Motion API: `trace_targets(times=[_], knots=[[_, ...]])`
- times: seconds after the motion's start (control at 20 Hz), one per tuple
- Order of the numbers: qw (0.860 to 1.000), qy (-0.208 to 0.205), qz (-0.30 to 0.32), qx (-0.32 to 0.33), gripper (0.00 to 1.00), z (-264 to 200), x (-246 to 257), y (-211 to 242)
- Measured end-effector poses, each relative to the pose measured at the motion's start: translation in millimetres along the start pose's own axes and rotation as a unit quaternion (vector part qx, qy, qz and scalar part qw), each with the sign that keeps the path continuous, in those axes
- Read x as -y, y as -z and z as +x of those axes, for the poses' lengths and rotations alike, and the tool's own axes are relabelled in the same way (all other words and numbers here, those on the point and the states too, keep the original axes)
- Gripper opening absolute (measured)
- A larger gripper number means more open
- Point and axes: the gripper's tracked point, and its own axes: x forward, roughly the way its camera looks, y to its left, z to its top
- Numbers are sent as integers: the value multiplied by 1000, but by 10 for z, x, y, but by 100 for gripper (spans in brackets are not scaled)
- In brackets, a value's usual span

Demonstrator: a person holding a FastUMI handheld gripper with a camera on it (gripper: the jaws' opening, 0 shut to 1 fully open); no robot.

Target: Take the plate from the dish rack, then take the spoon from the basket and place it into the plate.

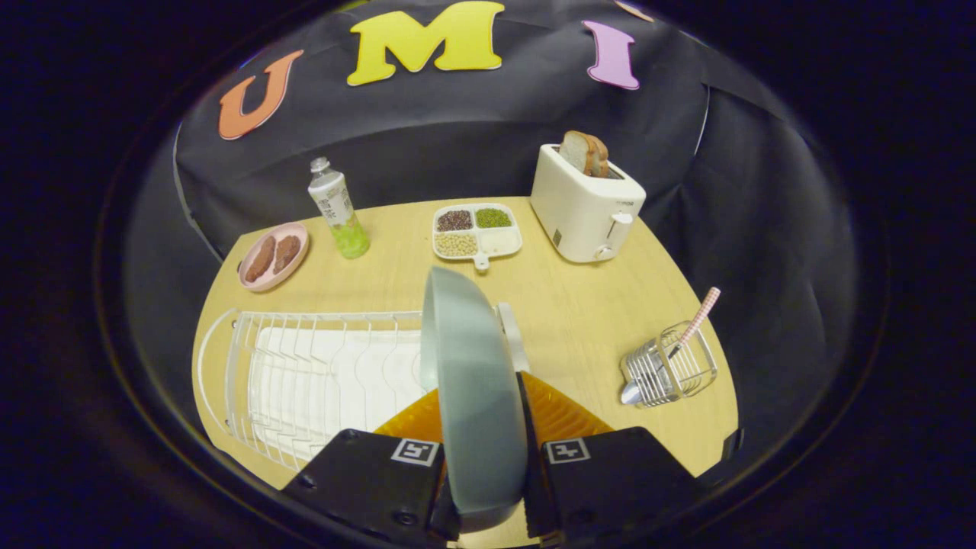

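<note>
A grey plate [473, 381] stands on edge between my fingers, and my gripper [484, 427] is shut on its rim. It is held above the right end of the white wire dish rack [305, 374]. To the right of the fingers a small wire basket [671, 374] lies tipped on the wooden table [579, 320]. A spoon [671, 351] with a pink checked handle rests in the basket, its bowl poking out at the basket's left end.
Beyond the plate sit a divided tray of beans [476, 229], a white toaster [583, 206] with bread, a bottle of green liquid [339, 210], and a pink dish [273, 255] holding brown food. Bare tabletop lies between the rack and the basket.
</note>
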Motion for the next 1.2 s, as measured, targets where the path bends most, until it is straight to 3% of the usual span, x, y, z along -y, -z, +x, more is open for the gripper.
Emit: trace_targets(times=[0.15,0.25,0.65,0.95,1.2], knots=[[999,26,-32,29,37,-164,-29,-128],[998,17,-41,47,37,-288,-72,-136],[990,-120,29,71,37,-857,-10,552],[978,-181,93,53,37,-928,193,1456],[960,-239,145,-2,37,-735,97,2181]])
